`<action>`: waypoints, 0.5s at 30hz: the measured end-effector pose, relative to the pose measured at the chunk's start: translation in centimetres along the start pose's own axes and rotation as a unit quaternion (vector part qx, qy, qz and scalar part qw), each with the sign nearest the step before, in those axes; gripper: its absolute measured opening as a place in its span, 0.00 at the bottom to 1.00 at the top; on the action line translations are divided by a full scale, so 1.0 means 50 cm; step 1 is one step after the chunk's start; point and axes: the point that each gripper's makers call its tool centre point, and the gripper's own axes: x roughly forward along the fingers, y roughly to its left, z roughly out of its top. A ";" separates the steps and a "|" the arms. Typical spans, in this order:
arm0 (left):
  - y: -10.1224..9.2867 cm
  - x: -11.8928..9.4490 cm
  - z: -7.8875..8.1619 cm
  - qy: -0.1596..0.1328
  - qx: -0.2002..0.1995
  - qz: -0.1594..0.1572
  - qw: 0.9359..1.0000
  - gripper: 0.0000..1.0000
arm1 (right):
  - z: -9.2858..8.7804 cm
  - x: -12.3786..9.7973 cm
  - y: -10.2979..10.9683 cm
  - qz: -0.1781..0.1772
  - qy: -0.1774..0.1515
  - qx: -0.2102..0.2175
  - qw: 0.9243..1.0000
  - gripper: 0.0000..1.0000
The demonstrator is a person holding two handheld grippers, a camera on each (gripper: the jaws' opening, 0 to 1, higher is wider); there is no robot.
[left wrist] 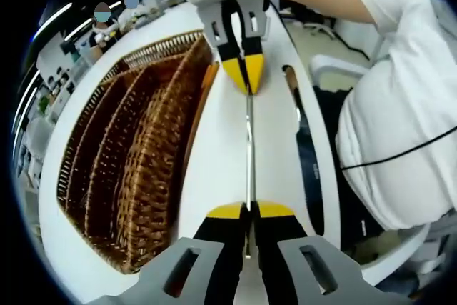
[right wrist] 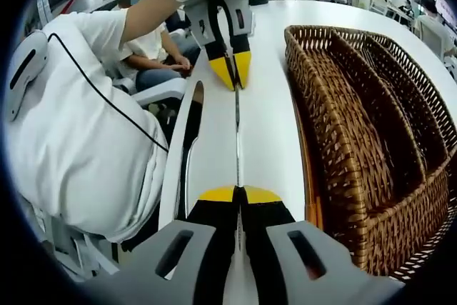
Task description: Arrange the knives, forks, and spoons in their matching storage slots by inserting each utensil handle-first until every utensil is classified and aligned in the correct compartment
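So in the left gripper view, the left claw point(left wrist: 249, 210) is sitting at the bottom with its yellow-tipped jaws pinched together on one end of a thin metal utensil point(left wrist: 250, 148). It's edge-on, so whether it's a knife, fork or spoon is anyone's guess. The utensil is stretching straight across above the white tabletop point(left wrist: 214, 155) to the right claw point(left wrist: 246, 76), which is coming in from the top and is clamped on the other end. The wicker basket point(left wrist: 136, 176) with its long slots is lying to the left of the utensil, just beside it, and the slots are looking bare. A second dark-handled utensil point(left wrist: 298, 116) is lying near the tabletop's right edge. A person in a white shirt point(left wrist: 400, 148) is sitting off to the right.

Over in the right gripper view, it's the same deal mirrored: the right claw point(right wrist: 239, 194) is squeezing the near end of the utensil point(right wrist: 237, 133), and the left claw point(right wrist: 233, 69) is gripping the far end. Here the basket point(right wrist: 357, 126) is sitting on the right, and the other utensil point(right wrist: 193, 126) is lying by the tabletop's point(right wrist: 264, 105) left edge, next to the white shirt point(right wrist: 78, 141).
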 end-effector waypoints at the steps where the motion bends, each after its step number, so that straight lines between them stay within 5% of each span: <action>1: 0.002 0.000 0.000 0.000 -0.001 0.001 1.000 0.03 | 0.004 -0.003 -0.003 -0.003 -0.003 0.001 1.000 0.01; 15: 0.031 -0.044 0.027 0.001 0.007 0.013 1.000 0.03 | 0.038 -0.045 -0.024 -0.014 -0.020 -0.014 1.000 0.01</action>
